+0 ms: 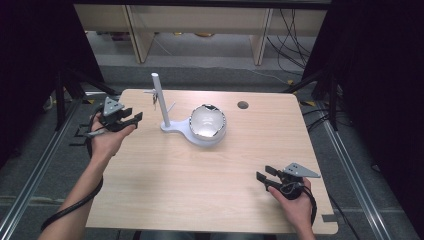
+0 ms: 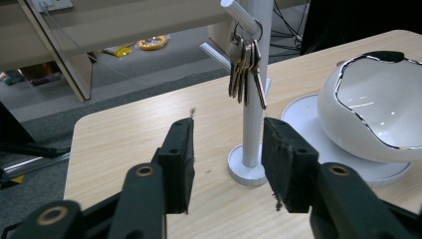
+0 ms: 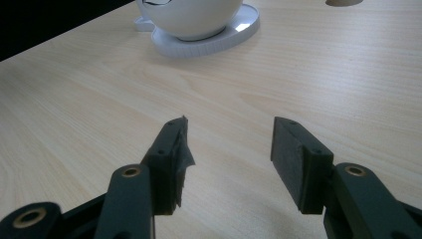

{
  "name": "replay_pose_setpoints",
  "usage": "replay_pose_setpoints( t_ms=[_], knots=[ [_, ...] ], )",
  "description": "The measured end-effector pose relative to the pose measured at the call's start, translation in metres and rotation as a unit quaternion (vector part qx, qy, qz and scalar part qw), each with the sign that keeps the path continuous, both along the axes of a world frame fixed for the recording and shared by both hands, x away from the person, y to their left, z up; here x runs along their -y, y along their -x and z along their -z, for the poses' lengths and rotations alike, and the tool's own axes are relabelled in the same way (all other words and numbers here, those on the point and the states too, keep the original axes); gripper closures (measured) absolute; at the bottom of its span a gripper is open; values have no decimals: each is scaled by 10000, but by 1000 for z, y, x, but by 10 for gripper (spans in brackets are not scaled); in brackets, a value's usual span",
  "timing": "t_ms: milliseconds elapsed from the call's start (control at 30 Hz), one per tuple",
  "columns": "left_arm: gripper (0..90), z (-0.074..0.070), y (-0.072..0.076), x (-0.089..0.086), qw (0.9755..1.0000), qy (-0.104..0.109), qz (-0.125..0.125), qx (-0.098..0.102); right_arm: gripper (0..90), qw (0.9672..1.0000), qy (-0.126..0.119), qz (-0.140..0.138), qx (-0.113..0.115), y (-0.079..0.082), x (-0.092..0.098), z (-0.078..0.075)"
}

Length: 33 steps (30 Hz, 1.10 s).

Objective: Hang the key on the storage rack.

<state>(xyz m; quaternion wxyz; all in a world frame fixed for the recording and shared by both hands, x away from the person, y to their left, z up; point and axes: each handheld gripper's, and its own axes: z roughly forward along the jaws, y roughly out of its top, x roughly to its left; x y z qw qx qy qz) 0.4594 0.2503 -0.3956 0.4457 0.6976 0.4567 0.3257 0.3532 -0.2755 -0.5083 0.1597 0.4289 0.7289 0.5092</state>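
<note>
A person seated at a light wooden table (image 1: 200, 185) holds a two-jaw gripper in each hand. The left gripper (image 1: 131, 119) hovers at the table's far left edge, its jaws spread with nothing between them; the right gripper (image 1: 264, 175) sits low near the right front corner, jaws likewise spread and empty, pointing left across bare wood.

Between them, toward the far side, stands a white key stand (image 1: 162, 105) — an upright post on a flat base, its long axis vertical, short pegs jutting sideways. A bunch of keys (image 2: 246, 69) hangs from one peg, blades pointing straight down beside the post; in the high view the keys are only a small dark smudge at the post's left, too small to count. In the left gripper view the top of the post is cut off by the frame.

A glossy white bowl (image 1: 208, 122) with an irregular dark-edged rim rests on the stand's round base plate just right of the post. In the right gripper view (image 3: 189, 15) its upper part is cropped away — only the underside and plate show. What lies inside the bowl cannot be made out. A round cable hole (image 1: 243, 105) marks the far right of the tabletop.
</note>
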Motion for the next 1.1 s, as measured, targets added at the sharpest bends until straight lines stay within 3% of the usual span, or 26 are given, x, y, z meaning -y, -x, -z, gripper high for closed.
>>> replay_pose_setpoints(
  t_ms=[133,167,267,667,700,800,1100],
  knots=[
    [492,1,10,-2,10000,46,-4,83,496,10000,29,-2,32,0,0,0],
    [484,1,13,-3,9999,40,3,106,495,10000,-34,35,-77,1,-1,0],
    [467,3,19,-4,9999,70,33,137,495,10000,19,-3,40,0,-1,0],
    [438,15,43,-6,9996,180,54,198,495,10000,55,12,33,0,0,0],
    [437,18,46,-6,9996,200,53,203,495,9999,-110,37,-128,2,-2,0],
    [435,27,54,-6,9996,174,66,228,495,10000,-5,47,-69,2,-1,0],
    [429,53,71,-10,9994,237,-4,251,494,9999,-40,60,-132,2,-2,-1]
  ],
)
